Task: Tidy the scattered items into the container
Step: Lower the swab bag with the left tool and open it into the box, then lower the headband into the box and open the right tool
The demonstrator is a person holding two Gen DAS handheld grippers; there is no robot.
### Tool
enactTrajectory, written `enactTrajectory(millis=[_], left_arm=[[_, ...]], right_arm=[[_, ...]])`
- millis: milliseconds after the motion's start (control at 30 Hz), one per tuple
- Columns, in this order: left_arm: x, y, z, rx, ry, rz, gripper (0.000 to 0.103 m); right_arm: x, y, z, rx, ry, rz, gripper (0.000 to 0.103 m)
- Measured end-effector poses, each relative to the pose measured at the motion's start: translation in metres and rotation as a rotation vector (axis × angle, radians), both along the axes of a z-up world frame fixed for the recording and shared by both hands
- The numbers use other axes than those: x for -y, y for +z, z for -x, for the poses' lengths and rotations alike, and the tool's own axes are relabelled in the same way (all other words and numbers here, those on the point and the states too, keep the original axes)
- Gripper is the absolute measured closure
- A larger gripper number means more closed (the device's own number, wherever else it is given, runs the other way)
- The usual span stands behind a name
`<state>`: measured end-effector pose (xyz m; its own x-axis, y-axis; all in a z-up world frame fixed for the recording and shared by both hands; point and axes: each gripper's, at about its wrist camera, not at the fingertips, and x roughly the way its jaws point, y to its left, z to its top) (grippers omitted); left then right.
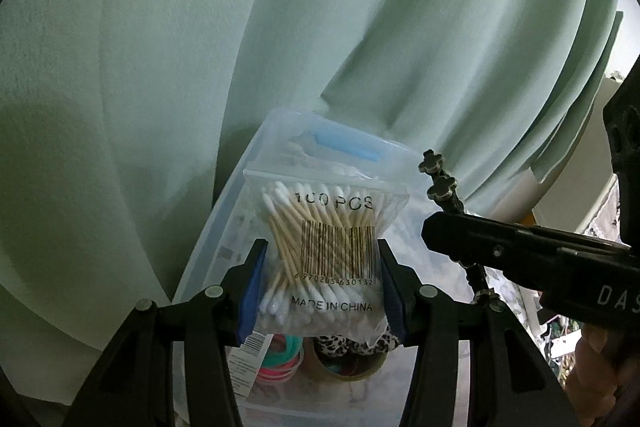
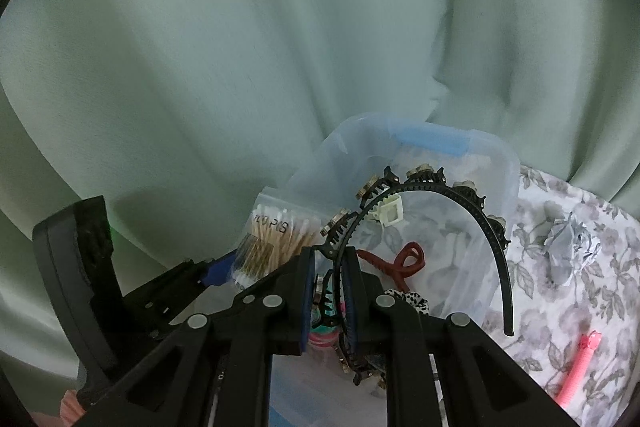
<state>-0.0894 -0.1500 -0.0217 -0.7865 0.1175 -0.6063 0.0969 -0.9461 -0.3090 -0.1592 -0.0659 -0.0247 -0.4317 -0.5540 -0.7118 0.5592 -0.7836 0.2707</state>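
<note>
gripping cotton swab bag (image 1: 320, 251), left gripper (image 1: 321, 287) half-wide; right gripper (image 2: 329, 291) clamps headband (image 2: 432, 211).

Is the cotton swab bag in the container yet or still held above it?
Not in yet: the cotton swab bag is pinched between the left gripper fingers, above the clear container holding hair ties.

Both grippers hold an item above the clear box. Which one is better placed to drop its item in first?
Probably the left gripper: its bag of cotton swabs is compact and hangs directly over the clear box. The right gripper holds a black headband whose far end reaches beyond the box wall.
</note>
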Motion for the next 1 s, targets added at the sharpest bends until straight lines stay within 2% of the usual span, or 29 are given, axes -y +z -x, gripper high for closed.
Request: enactTrajectory(millis=[167,233,333,567,800,1000], left_arm=[[0.0,0.004,-0.007,-0.011,0.024,0.006,0.039],[0.0,0.007,-0.009,-0.014,0.028,0.008,0.035],[0.0,0.009,-0.01,-0.016,0.03,0.011,0.031],[0.003,0.011,-0.028,-0.025,0.024,0.011,0.03],[0.007,0.014,-0.032,-0.03,0.033,0.02,0.03],[0.013,0.02,-0.038,-0.039,0.048,0.023,0.03]], right_arm=[[-0.003,0.004,-0.009,-0.011,-0.007,-0.017,0.082],[-0.005,0.011,-0.02,-0.02,-0.003,-0.022,0.063],[-0.007,0.015,-0.025,-0.038,-0.004,-0.017,0.054],[-0.007,0.022,-0.032,-0.041,0.012,0.0,0.051],[-0.003,0.03,-0.029,-0.01,0.038,0.068,0.05],[0.001,0.046,-0.033,-0.067,0.07,0.091,0.049]])
